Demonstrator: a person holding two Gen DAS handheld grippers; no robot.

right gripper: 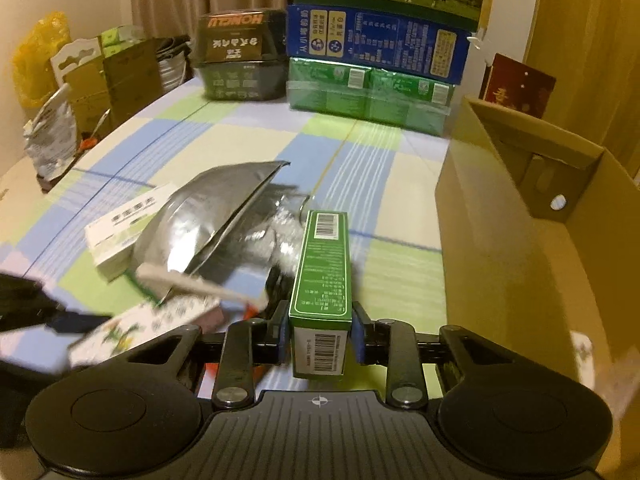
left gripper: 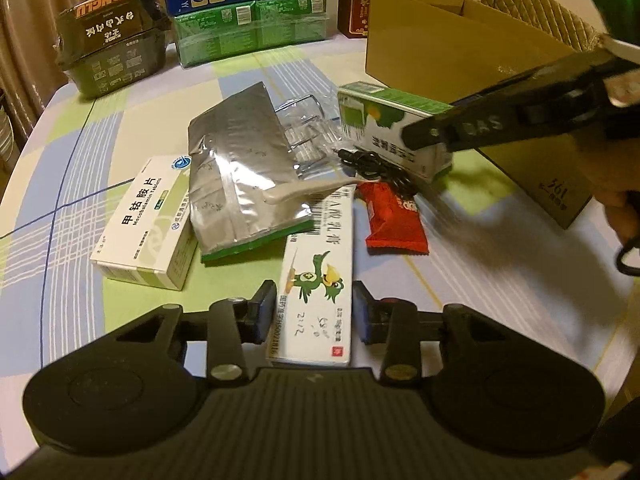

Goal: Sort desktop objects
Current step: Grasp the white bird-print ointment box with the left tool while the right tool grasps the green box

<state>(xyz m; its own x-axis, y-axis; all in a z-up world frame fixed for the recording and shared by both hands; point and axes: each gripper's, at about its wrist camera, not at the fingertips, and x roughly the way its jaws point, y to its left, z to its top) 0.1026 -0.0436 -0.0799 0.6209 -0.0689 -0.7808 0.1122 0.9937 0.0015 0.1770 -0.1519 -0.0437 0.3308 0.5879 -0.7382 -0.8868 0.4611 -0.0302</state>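
Green carton (right gripper: 322, 280) is clamped in the right gripper (right gripper: 318, 338) beside the cardboard box (right gripper: 516, 248); the left gripper (left gripper: 314, 314) straddles the duck box (left gripper: 316, 280), contact unclear. Sorting looks barely begun: one foil pouch (left gripper: 240, 176), one white pillbox (left gripper: 144, 220), one red packet (left gripper: 394, 220) remain on the tabletop (left gripper: 80, 160).

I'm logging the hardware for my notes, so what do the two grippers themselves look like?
Both are matte black. The left gripper has blue pads on its fingers, silver screws on the linkage bars, two round discs at the sides and a ribbed centre plate. The right gripper matches, with a small crosshair mark on its ribbed plate. Seen from the left wrist camera, it shows pale lettering on its side.
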